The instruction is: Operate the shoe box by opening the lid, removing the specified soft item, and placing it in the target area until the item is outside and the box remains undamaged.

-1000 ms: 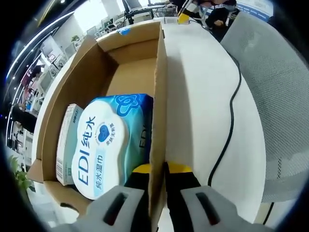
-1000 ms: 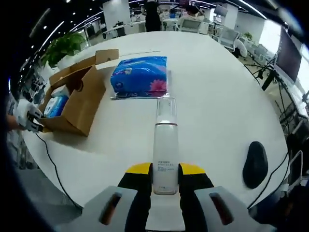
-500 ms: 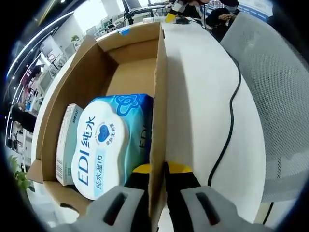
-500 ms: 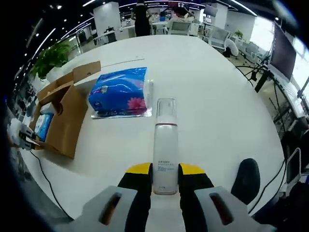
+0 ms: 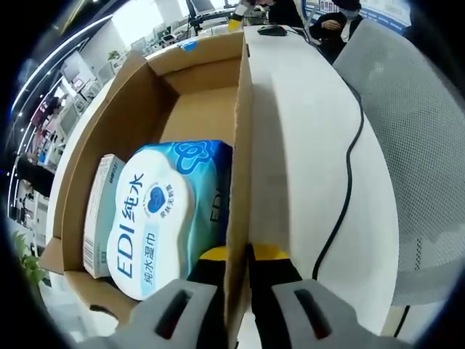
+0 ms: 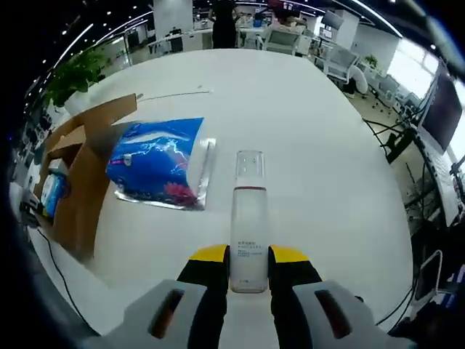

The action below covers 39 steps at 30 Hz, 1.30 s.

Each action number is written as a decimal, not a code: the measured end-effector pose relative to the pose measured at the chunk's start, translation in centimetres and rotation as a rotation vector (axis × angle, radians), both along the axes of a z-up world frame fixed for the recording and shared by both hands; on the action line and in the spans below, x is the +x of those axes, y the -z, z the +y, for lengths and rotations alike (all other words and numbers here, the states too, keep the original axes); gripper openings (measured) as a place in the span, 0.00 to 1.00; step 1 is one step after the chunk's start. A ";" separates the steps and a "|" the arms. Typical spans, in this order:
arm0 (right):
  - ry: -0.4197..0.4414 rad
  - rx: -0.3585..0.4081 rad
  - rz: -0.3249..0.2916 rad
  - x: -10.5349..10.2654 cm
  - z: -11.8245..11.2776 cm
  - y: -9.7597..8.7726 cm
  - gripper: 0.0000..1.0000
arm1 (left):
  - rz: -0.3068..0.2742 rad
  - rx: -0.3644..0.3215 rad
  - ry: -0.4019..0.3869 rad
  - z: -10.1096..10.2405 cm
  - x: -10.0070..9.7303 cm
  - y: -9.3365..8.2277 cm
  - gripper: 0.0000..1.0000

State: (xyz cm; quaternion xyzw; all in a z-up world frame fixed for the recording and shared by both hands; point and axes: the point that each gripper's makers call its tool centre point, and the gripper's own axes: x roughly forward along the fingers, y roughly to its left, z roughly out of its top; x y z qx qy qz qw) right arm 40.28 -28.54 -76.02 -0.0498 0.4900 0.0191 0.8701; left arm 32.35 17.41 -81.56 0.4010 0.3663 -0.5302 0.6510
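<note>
**Box wall pinched on the left, bottle carried on the right**

The left hand-held gripper [image 5: 232,254] is clenched on the right-hand wall of the open cardboard shoe box [image 5: 238,116], one jaw inside and one outside; just beside the inner jaw lies a pale blue wet-wipes pack [image 5: 163,214] with a white label, and a slim white carton [image 5: 98,214] stands against the far wall. The right hand-held gripper [image 6: 247,256] is grasping a tall clear bottle [image 6: 248,222] that points forward over the white counter [image 6: 305,131]; left of the bottle a soft blue tissue pack [image 6: 158,160] with a floral print lies flat on the counter, outside and next to the box. The left gripper view adds a black cable [image 5: 345,182] and a grey mesh chair [image 5: 421,145]; the right gripper view adds a green plant [image 6: 73,76].
</note>
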 end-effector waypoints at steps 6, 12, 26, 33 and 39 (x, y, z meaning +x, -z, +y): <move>0.042 0.073 -0.014 2.5 0.5 -0.6 0.17 | 0.006 0.002 -0.006 -0.1 0.0 0.0 0.03; 0.035 0.085 -0.016 4.4 0.5 -0.8 0.17 | 0.012 0.002 -0.020 -0.1 0.1 0.1 0.03; -0.002 0.090 0.001 7.7 1.3 0.1 0.17 | 0.017 0.002 -0.027 -0.2 0.2 0.1 0.03; -0.011 0.098 0.042 8.2 1.5 2.0 0.17 | 0.020 0.004 -0.031 -0.3 0.1 0.2 0.03; 0.007 0.117 0.064 7.7 1.8 2.3 0.17 | 0.018 0.003 -0.034 -0.3 0.1 0.2 0.03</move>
